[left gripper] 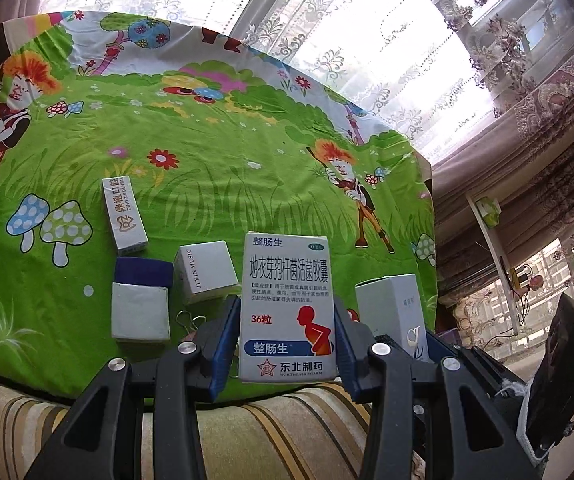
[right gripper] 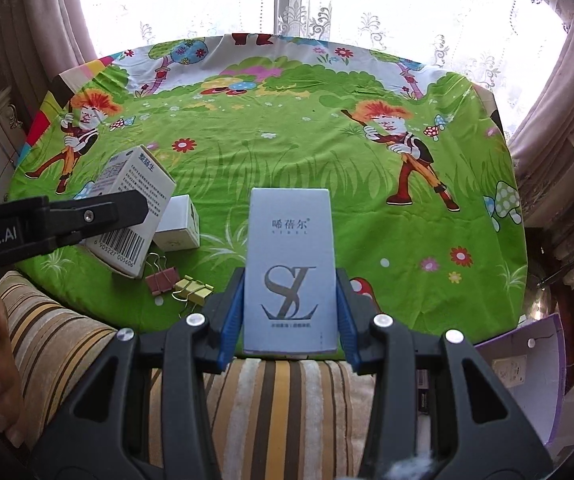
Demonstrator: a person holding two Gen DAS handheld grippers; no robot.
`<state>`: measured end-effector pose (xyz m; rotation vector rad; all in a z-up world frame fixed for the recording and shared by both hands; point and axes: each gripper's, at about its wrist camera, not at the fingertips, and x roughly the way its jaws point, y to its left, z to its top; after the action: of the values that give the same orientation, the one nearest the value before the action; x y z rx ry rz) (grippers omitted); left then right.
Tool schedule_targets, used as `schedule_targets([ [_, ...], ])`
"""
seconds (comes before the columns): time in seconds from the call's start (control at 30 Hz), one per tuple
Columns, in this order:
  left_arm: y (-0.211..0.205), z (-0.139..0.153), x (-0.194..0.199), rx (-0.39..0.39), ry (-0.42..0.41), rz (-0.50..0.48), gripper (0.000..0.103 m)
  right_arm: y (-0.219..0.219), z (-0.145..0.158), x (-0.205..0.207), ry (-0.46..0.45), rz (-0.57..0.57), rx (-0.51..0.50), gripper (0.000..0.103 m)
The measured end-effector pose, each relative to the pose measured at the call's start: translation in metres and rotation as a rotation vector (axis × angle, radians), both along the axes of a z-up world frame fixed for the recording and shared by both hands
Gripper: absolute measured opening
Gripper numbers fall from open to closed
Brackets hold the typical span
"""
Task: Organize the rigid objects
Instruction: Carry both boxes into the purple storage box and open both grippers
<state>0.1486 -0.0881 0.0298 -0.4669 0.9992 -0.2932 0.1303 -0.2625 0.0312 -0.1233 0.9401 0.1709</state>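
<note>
Clamping a medicine box point(left gripper: 287, 308) marked "36粒", left tongs point(left gripper: 285, 344); right tongs point(right gripper: 290, 312) gripping "SL" box point(right gripper: 290, 272). On counter point(left gripper: 215, 152): "JIYIN MUSIC" box point(left gripper: 205, 276), "DING ZHI DENTAL" box point(left gripper: 124, 213).

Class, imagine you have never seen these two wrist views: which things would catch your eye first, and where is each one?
First, the loud green cartoon tablecloth filling the middle of both views. Next, the two held boxes: the left gripper clamps a white medicine box upright, and the right gripper clamps a pale blue box with a large monogram. Smaller white boxes lie left of the medicine box.
</note>
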Motion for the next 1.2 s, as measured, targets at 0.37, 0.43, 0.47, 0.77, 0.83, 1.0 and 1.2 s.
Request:
schedule_targets([
  [0.37, -0.055, -0.002, -0.042, -0.050, 0.039, -0.183, 0.045, -0.054, 0.023, -0.059, -0.043, -0.085, -0.002, 0.046],
  [0.43, -0.064, -0.002, -0.048, -0.064, 0.040, -0.212, 0.045, -0.066, 0.025, -0.068, -0.046, -0.107, 0.002, 0.046],
  [0.47, -0.068, -0.001, -0.051, -0.074, 0.041, -0.227, 0.045, -0.073, 0.026, -0.073, -0.048, -0.119, 0.003, 0.046],
  [0.77, -0.111, -0.003, -0.073, -0.159, 0.079, -0.388, 0.045, -0.135, 0.029, -0.105, -0.050, -0.262, -0.008, 0.046],
  [0.83, -0.121, -0.002, -0.080, -0.166, 0.077, -0.418, 0.045, -0.149, 0.029, -0.110, -0.047, -0.295, -0.009, 0.046],
  [1.0, -0.143, 0.000, -0.092, -0.196, 0.071, -0.504, 0.045, -0.175, 0.025, -0.120, -0.039, -0.366, -0.026, 0.046],
  [1.2, -0.160, -0.001, -0.097, -0.247, 0.102, -0.597, 0.052, -0.199, 0.025, -0.127, -0.028, -0.434, -0.026, 0.047],
])
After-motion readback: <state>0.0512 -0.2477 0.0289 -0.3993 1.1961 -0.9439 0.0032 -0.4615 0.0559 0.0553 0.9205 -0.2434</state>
